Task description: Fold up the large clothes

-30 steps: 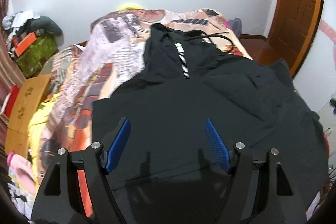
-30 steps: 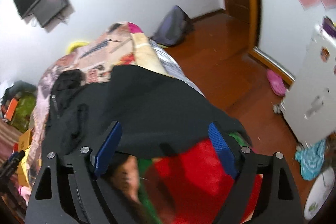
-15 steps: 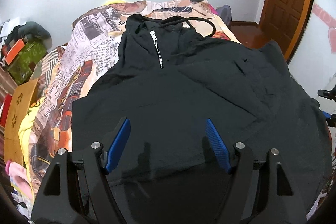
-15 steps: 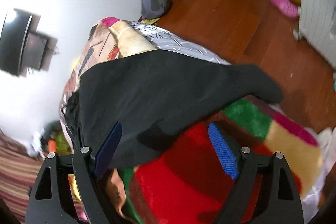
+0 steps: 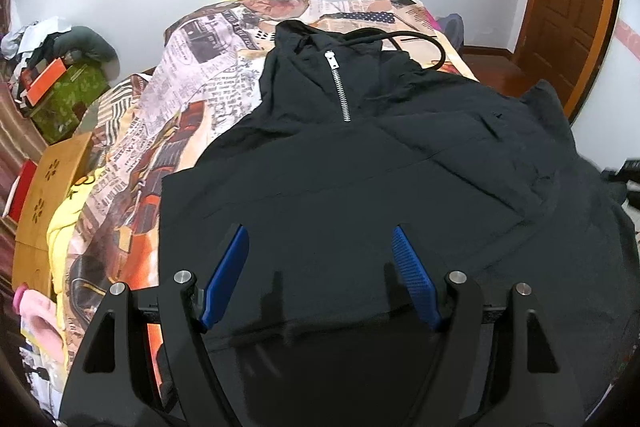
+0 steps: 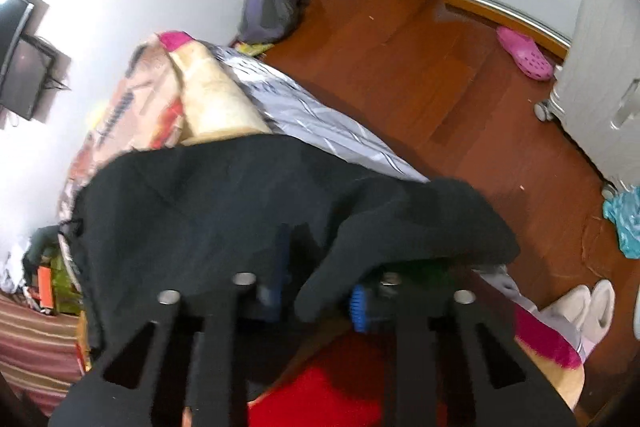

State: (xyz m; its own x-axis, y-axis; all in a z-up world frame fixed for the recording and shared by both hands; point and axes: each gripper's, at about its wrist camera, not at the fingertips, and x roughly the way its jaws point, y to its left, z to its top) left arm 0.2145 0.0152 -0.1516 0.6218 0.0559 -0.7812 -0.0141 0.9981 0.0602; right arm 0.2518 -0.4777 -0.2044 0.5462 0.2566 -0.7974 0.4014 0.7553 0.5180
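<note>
A large black hooded top (image 5: 360, 187) with a short silver zip (image 5: 338, 87) lies spread front-up on the bed. My left gripper (image 5: 320, 267) hovers open and empty above its lower hem. In the right wrist view my right gripper (image 6: 320, 291) has its blue fingers (image 6: 358, 309) closed on a fold of the same black top (image 6: 224, 207) at the bed's right edge; the cloth covers most of both fingers.
The bed has a newspaper-print cover (image 5: 200, 67) and a red blanket (image 6: 320, 399). Boxes and clutter (image 5: 60, 95) stand left of the bed. A wooden door (image 5: 572, 7), a backpack (image 6: 272, 3), a pink shoe (image 6: 524, 53) and white slippers (image 6: 584, 311) lie on the wooden floor to the right.
My right gripper has gone from open above the garment's edge to shut on the black cloth. My left gripper stays open over the hem with only small camera drift.
</note>
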